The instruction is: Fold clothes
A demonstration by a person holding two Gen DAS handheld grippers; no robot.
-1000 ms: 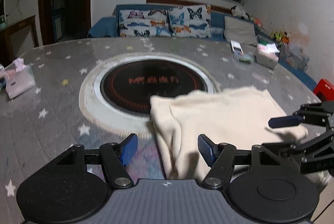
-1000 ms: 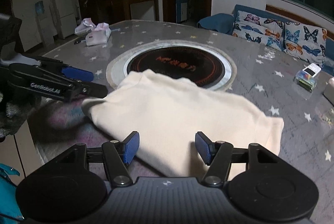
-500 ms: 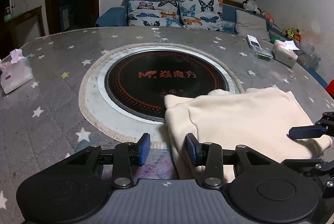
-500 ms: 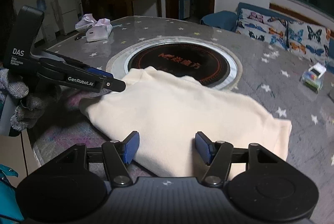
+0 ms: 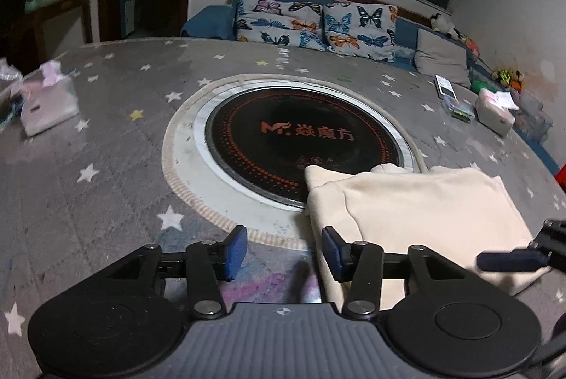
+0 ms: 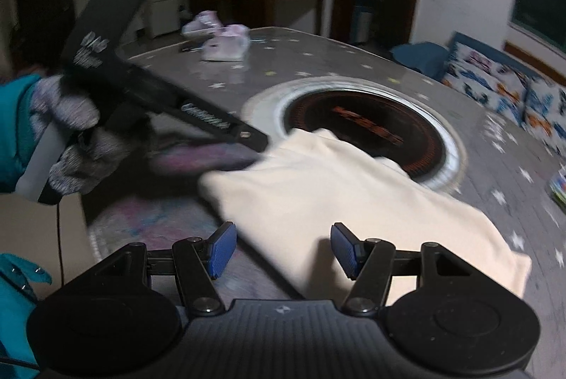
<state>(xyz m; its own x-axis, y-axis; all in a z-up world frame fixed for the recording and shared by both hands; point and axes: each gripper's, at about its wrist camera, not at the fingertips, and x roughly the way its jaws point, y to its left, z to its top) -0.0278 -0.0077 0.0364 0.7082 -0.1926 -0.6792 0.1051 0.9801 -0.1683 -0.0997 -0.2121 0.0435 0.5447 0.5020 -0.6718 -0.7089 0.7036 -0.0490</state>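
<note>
**Folded garment on table, both grippers released and clear of it**

Your cream garment (image 5: 417,213) lies folded flat on the star-patterned table (image 5: 106,174), its far corner overlapping the near rim of the round black cooktop (image 5: 300,135) set into the table's middle. In the left wrist view its long axis runs from that corner on the cooktop rim, at centre, out toward the right and nearer edge of the table; the folded edge faces left.

Your left gripper (image 5: 283,251) is released, jaws apart and holding nothing. Its right finger sits over the garment's left edge; its left finger is over bare table. I cannot tell whether it touches the cloth.

Your right gripper (image 6: 281,250) is likewise spread wide and empty. The garment (image 6: 346,198) lies just ahead of it, running from near left to far right, with the near edge passing between the fingers. This view is motion-blurred.

A tissue pack (image 5: 46,103) stands well apart on the left side of the table. Small boxes (image 5: 491,110) sit near the far right edge, with butterfly cushions (image 5: 315,25) on the sofa beyond.
</note>
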